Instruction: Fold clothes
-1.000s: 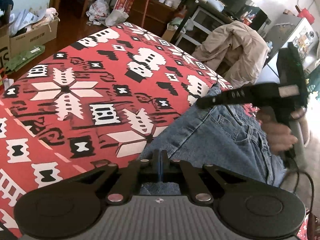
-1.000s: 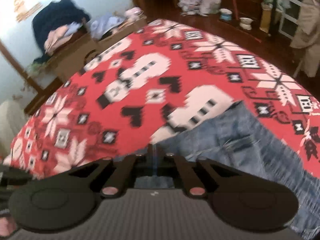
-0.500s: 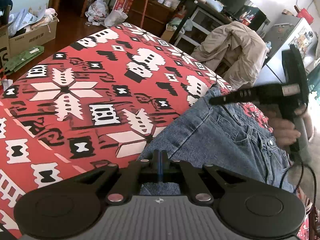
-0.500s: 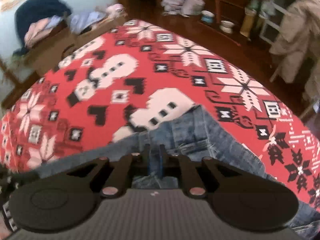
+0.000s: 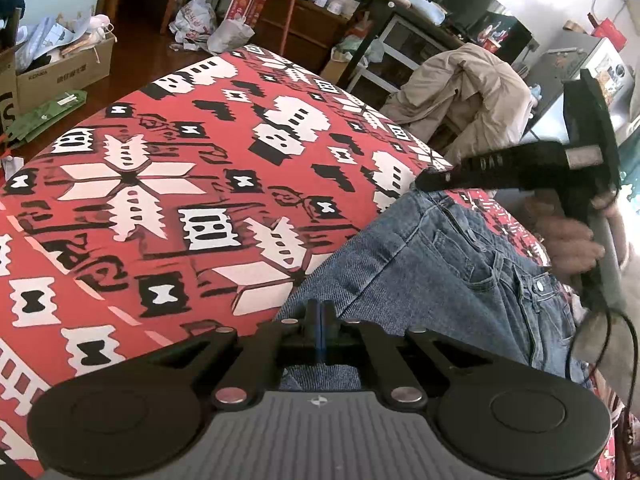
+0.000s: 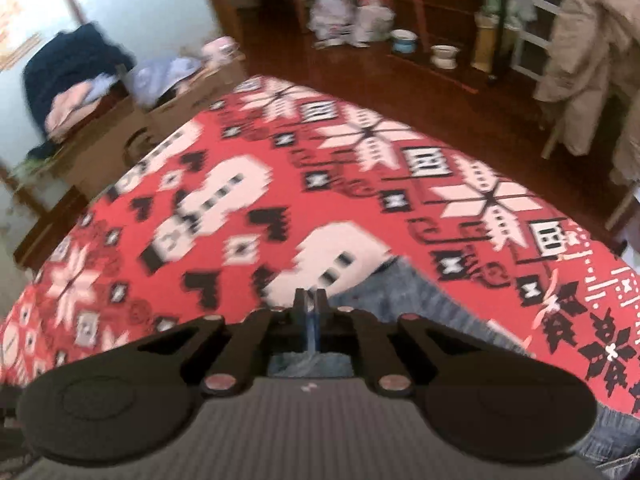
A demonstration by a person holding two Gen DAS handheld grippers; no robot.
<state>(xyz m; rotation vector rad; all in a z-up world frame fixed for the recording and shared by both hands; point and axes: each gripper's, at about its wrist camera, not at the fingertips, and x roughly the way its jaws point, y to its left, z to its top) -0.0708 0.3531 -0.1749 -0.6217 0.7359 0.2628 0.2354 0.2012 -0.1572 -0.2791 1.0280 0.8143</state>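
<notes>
The left tongs (image 5: 320, 312) are clamped on the near edge of a pair of blue jeans (image 5: 452, 280), a sliver of denim pinched between the two closed fingers, in the left wrist view. The right tongs (image 6: 309, 300) have just been closing and now pinch a fold of the same jeans (image 6: 400, 300), the blue cloth showing between their fingers in the blurred right wrist view. From the left camera the right tongs (image 5: 430, 180) reach in from the right edge of the frame, tips at the far corner of the denim, with a hand (image 5: 568, 240) wrapped round the handle and a black cable (image 5: 612, 340) hanging below it. The jeans lie along the near right part of a counter draped in a red cloth (image 5: 160, 200) patterned in white and black; the waistband, button and front pockets face up towards the right hand. The rest of the red cloth spreads away bare to the left and far side. Beyond the counter, a beige coat (image 5: 468, 88) hangs over a chair, cardboard boxes (image 5: 60, 68) of clothes and papers stand on the wooden floor (image 6: 380, 80), and plastic bags (image 5: 196, 20) sit before dark wooden shelving.
</notes>
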